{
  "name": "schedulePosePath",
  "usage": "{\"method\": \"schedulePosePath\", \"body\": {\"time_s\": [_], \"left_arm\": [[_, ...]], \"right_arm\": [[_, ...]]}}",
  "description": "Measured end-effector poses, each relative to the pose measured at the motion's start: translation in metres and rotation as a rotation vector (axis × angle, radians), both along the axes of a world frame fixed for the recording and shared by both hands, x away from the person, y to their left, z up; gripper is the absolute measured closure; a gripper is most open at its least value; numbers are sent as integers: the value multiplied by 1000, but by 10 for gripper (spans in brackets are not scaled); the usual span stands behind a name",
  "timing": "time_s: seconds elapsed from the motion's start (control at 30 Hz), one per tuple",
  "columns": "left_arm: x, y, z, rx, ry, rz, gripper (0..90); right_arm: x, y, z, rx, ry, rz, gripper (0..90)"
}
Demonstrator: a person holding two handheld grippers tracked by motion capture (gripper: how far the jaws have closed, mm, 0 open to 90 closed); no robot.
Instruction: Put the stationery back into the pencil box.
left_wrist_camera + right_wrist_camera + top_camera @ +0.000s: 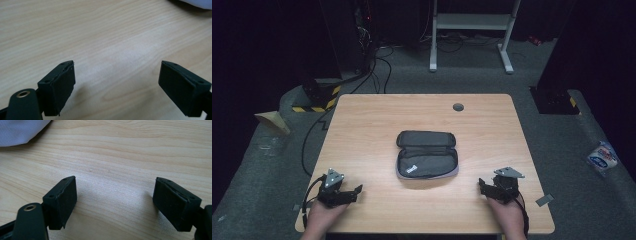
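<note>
Two hand-held grippers and one pouch are pretty much all that's laid out on the wooden surface point(362, 130), which is the biggest thing seen from the high view. A small dark round grommet point(458, 107) is set into it near the far edge, a bit right of centre.

Next in size, the dark zip pouch point(427, 154) is found lying flat in the middle of the surface, unzipped and folded open, with the lid half on the far side and a small label seen inside the near half. A pale grey edge of it is caught at the top right corner of the left gripper view point(197, 3) and at the top left of the right gripper view point(20, 131).

The left hand-held gripper point(346, 194) is held low at the near left corner, well apart from the pouch, jaws spread wide with nothing but bare wood between them. The right hand-held gripper point(486, 189) is parked at the near right, just as released and empty, also clear of the pouch.
</note>
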State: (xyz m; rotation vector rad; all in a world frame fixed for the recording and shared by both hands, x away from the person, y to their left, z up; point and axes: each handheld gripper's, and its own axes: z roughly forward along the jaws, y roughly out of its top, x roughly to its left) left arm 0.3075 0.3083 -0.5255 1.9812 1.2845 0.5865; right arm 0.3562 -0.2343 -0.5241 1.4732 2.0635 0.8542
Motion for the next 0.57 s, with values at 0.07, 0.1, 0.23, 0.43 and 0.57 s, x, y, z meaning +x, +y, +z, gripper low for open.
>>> {"method": "schedulePosePath", "body": {"time_s": [0.07,0.1,0.23,0.43,0.57], "left_arm": [[-4,-2,-5,20,23,12,131],[-4,-2,-5,20,23,12,130],[-7,-4,-5,6,29,35,140],[-6,0,-4,-13,29,22,146],[-6,0,-4,-13,29,22,146]], "right_arm": [[0,0,0,-3,-2,4,196],[0,0,0,-1,-5,4,200],[0,0,0,1,-4,-1,201],[-1,0,0,0,-5,-3,203],[-1,0,0,3,-4,-4,204]]}}
